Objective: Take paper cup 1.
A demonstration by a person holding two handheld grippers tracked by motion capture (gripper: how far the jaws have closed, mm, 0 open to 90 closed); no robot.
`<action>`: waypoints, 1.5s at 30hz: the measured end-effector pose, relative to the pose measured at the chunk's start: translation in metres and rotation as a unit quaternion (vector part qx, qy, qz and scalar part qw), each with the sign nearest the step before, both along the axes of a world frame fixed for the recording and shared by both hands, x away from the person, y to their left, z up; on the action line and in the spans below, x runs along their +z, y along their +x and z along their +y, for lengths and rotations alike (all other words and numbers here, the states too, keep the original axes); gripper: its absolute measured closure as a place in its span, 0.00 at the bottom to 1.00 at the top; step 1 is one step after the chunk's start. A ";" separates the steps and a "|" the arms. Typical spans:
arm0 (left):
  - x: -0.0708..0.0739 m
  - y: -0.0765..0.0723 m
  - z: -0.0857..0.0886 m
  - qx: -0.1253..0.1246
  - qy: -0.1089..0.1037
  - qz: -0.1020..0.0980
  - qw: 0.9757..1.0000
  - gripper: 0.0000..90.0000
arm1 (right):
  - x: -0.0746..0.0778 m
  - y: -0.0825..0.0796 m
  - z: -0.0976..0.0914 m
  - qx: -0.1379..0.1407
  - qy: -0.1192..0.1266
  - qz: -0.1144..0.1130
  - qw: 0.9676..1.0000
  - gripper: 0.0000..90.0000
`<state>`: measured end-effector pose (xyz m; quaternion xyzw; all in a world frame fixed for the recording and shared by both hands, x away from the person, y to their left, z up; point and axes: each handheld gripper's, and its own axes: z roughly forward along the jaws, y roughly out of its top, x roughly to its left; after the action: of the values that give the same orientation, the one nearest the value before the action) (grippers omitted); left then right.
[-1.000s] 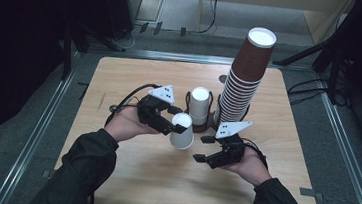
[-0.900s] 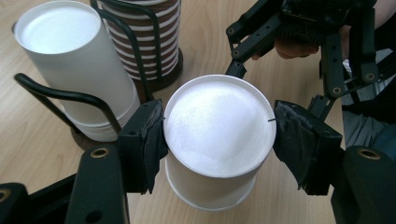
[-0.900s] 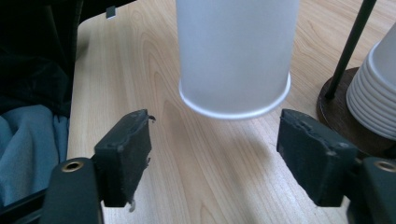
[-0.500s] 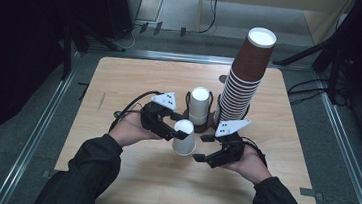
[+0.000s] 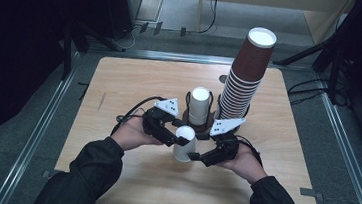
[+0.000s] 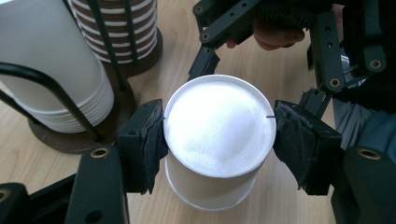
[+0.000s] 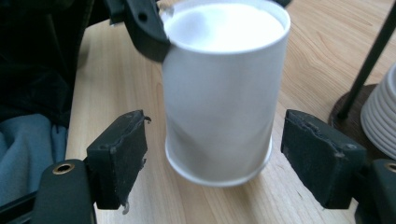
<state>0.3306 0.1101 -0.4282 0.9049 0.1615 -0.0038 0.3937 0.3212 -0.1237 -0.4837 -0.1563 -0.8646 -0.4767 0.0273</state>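
A white paper cup (image 5: pixel 184 143), held upside down just above the table (image 5: pixel 120 81) near the middle of its near edge, is clamped at its upturned base by the left gripper (image 5: pixel 177 141). To its right, the right gripper (image 5: pixel 193 157) is spread apart, having just been opening, its pads (image 7: pixel 119 156) flanking the cup's lower rim without contact.

The tabletop (image 5: pixel 135 82) is pale matt wood with fine grain. The white cup (image 6: pixel 217 135) looks like smooth matt paper, its base faintly textured. The tongs' pads (image 7: pixel 119 156) are rough, frayed black rubber.
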 end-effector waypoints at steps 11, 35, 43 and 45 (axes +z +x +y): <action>0.004 -0.006 -0.008 -0.021 -0.009 -0.002 1.000 0.40 | -0.002 0.000 0.010 0.012 0.015 0.011 1.000 0.19; 0.006 -0.010 -0.011 -0.032 -0.008 -0.005 0.999 0.40 | -0.004 0.001 0.016 0.029 0.011 -0.002 1.000 0.27; 0.006 -0.010 -0.011 -0.034 -0.006 -0.002 0.999 0.40 | -0.003 -0.001 0.016 0.033 0.004 -0.006 0.999 0.30; 0.005 -0.011 -0.011 -0.033 -0.009 -0.002 0.999 0.34 | -0.003 -0.001 0.017 0.035 0.003 -0.015 0.999 0.30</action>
<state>0.3197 0.0987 -0.4234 0.9061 0.1305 -0.0163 0.4021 0.3205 -0.1071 -0.4867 -0.1191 -0.8686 -0.4800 0.0312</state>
